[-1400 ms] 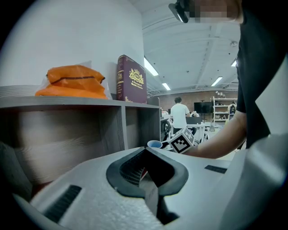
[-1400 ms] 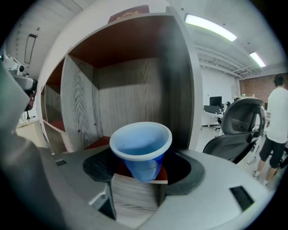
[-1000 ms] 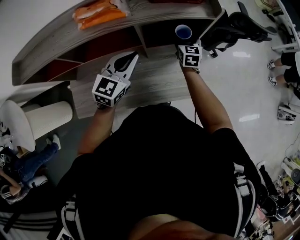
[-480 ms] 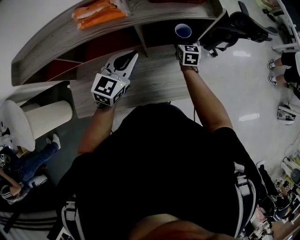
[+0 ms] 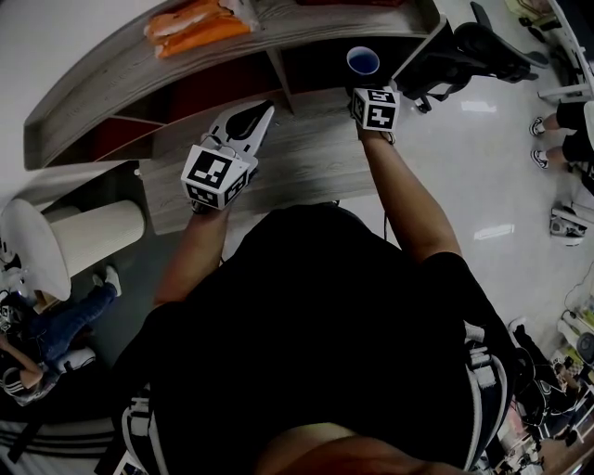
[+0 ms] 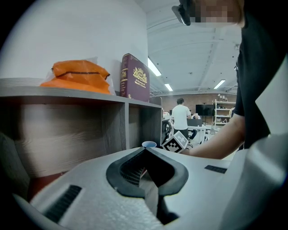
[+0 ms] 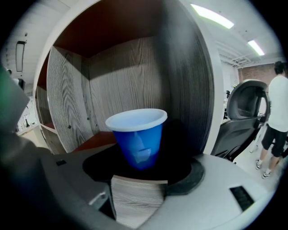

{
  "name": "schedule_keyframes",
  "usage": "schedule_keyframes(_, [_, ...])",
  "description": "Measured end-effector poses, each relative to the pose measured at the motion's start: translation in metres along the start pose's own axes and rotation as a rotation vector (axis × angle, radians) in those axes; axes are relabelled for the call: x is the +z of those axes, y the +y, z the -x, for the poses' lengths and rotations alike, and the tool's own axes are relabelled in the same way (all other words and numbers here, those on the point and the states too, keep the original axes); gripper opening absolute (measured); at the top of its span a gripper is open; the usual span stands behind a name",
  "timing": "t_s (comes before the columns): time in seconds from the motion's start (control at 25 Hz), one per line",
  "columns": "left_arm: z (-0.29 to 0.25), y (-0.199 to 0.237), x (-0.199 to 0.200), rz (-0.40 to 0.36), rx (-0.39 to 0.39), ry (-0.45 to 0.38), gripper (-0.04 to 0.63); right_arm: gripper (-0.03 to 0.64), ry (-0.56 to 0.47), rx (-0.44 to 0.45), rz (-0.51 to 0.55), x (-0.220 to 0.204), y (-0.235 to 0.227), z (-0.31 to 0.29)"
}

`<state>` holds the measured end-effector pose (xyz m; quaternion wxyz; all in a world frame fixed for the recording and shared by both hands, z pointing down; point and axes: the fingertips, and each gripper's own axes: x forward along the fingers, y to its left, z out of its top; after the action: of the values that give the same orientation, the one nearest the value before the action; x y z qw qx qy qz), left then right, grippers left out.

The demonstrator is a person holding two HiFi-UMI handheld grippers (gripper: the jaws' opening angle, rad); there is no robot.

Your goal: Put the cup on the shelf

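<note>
A blue cup (image 5: pixel 363 62) with a white rim stands upright in the rightmost compartment of the grey wooden shelf (image 5: pixel 111 79). My right gripper (image 5: pixel 368 86) points into that compartment. In the right gripper view the cup (image 7: pixel 137 137) sits in the wide gap of the right gripper (image 7: pixel 140 167); the jaws stand apart and I see no contact with the cup's sides. My left gripper (image 5: pixel 263 112) hovers over the lower board, jaws closed, nothing in them. In the left gripper view the left gripper (image 6: pixel 145 149) points toward the cup (image 6: pixel 149 144).
An orange bag (image 5: pixel 195 23) lies on the shelf top, and a maroon book (image 6: pixel 134 83) stands beside the orange bag (image 6: pixel 76 74). A black office chair (image 5: pixel 473 51) stands right of the shelf. A white round stool (image 5: pixel 37 246) is at the left. People stand further off.
Almost nothing has moved; the right gripper's cube only shifts by a few pixels. The cup and the left gripper stay where they were.
</note>
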<state>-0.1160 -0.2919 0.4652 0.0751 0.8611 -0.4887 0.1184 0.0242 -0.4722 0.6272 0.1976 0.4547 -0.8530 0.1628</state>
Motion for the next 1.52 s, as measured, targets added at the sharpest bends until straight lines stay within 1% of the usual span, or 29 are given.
schedule_keyframes(0.44, [0.005, -0.007, 0.004, 0.0, -0.042, -0.015, 0.017, 0.298, -0.011, -0.018, 0.002, -0.003, 0.002, 0.021])
schedule_keyframes(0.64, [0.012, -0.009, 0.008, -0.017, -0.062, -0.032, 0.017, 0.298, -0.017, -0.031, -0.006, -0.008, 0.007, 0.041])
schedule_keyframes(0.84, [0.019, -0.013, 0.011, -0.027, -0.093, -0.047, 0.017, 0.291, -0.01, -0.028, 0.009, -0.01, 0.013, 0.063])
schedule_keyframes(0.92, [0.022, -0.016, 0.013, -0.032, -0.108, -0.053, 0.017, 0.231, -0.028, -0.031, -0.007, -0.005, 0.013, 0.075])
schedule_keyframes(1.0, [0.025, -0.019, 0.015, -0.036, -0.121, -0.062, 0.016, 0.19, -0.049, -0.028, -0.009, 0.003, 0.016, 0.089])
schedule_keyframes(1.12, [0.032, -0.023, 0.018, -0.045, -0.147, -0.076, 0.017, 0.176, -0.104, -0.013, -0.017, 0.022, 0.027, 0.109])
schedule_keyframes(1.24, [0.041, -0.027, 0.025, -0.056, -0.165, -0.106, 0.017, 0.15, -0.12, -0.004, 0.02, 0.033, 0.037, 0.129])
schedule_keyframes(1.28, [0.045, -0.028, 0.028, -0.06, -0.167, -0.12, 0.017, 0.135, -0.132, -0.006, 0.033, 0.039, 0.041, 0.137])
schedule_keyframes(1.36, [0.052, -0.028, 0.032, -0.065, -0.173, -0.138, 0.017, 0.076, -0.166, -0.027, 0.06, 0.052, 0.047, 0.154])
schedule_keyframes(1.52, [0.062, -0.03, 0.034, -0.073, -0.202, -0.148, 0.017, 0.037, -0.21, -0.059, 0.082, 0.066, 0.054, 0.182])
